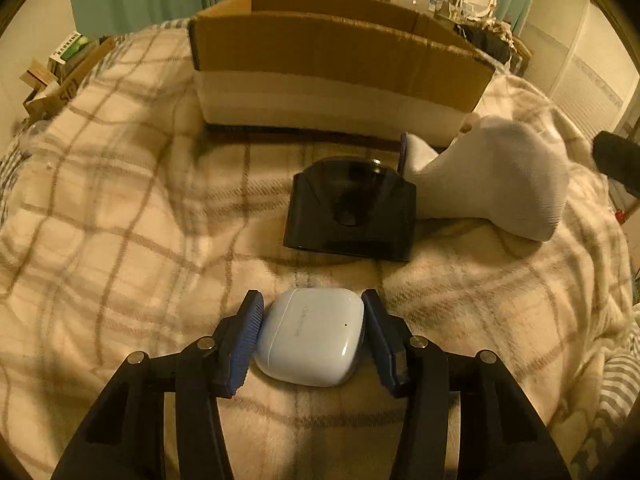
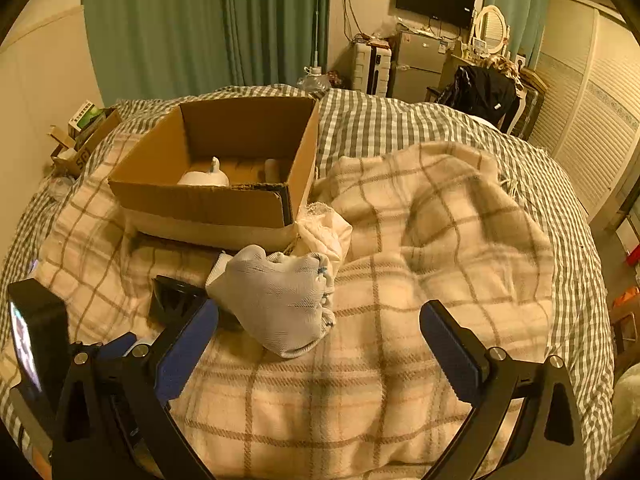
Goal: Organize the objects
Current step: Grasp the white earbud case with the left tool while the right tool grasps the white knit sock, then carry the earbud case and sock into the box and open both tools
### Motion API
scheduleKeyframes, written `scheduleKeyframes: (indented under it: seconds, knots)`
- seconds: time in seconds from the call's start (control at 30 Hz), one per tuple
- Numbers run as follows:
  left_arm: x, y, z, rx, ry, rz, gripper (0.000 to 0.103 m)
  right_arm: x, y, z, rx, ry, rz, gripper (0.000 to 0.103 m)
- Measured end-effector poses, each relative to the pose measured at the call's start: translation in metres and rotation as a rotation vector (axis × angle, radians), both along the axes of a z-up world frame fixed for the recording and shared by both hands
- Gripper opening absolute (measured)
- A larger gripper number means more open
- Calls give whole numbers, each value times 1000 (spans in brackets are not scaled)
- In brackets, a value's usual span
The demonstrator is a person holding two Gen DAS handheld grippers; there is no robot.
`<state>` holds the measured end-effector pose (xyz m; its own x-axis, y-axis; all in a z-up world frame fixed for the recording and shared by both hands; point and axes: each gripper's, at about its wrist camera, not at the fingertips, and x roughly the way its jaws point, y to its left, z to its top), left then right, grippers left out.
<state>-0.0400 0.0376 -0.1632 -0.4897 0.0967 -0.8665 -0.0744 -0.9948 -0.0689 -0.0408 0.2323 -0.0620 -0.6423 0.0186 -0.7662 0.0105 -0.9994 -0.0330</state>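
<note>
My left gripper (image 1: 312, 312) has its blue pads against both sides of a white earbud case (image 1: 310, 338) that lies on the plaid blanket (image 1: 120, 240). Beyond it stands a black plastic holder (image 1: 352, 216), with a white sock (image 1: 500, 184) to its right. An open cardboard box (image 1: 332, 64) sits at the back. In the right wrist view my right gripper (image 2: 320, 332) is open and empty above the blanket, just right of the sock (image 2: 280, 300). The box (image 2: 216, 196) holds a white object (image 2: 204, 176).
The blanket (image 2: 440, 240) is rumpled over a checked bed cover (image 2: 400, 120). A white lace cloth (image 2: 324, 232) lies beside the box. A fridge (image 2: 416, 64), suitcase, chair with dark clothes (image 2: 484, 92) and green curtains stand beyond the bed. Boxes (image 2: 80, 136) sit at the far left.
</note>
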Motion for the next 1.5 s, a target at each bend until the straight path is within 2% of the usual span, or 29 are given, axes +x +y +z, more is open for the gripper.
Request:
scheduleKeyframes:
  seconds: [0.13, 0.2, 0.3, 0.4, 0.5, 0.53, 0.63, 0.7, 0.77, 0.87, 1.17, 1.37, 1.5]
  knots:
    - [7, -15, 23, 48, 40, 20, 51, -2, -2, -3, -5, -3, 16, 101]
    - [9, -23, 36, 50, 68, 7, 51, -5, -5, -11, 3, -38, 33, 101]
    - [6, -34, 46, 9, 101, -16, 51, -9, -11, -20, 11, -70, 56, 101]
    - [0, -45, 45, -51, 137, 23, 51, -17, -18, -28, 19, -87, 73, 101]
    - [1, -53, 37, -48, 124, 47, 51, -31, -27, -41, 48, -112, 87, 100]
    - [0, -56, 36, -43, 117, 48, 51, -34, -29, -44, 51, -121, 90, 97]
    - [-2, -59, 30, -38, 105, 50, 51, -43, -39, -67, 102, -194, 102, 67]
    - [-2, -58, 28, -36, 105, 46, 51, -40, -45, -72, 151, -193, 109, 60]
    - [-2, -56, 27, -37, 104, 36, 51, -35, -50, -67, 179, -163, 121, 53]
    - [2, -54, 27, -45, 110, 28, 51, -28, -51, -58, 187, -124, 124, 50]
    - [14, -49, 47, -83, 177, 28, 51, 9, -65, -17, 239, -34, 167, 47]
    - [24, -46, 68, -74, 214, 12, 51, 17, -68, 4, 163, -3, 182, 47]
    - [26, -45, 79, -58, 199, 3, 51, 31, -67, 23, 116, 30, 177, 47]
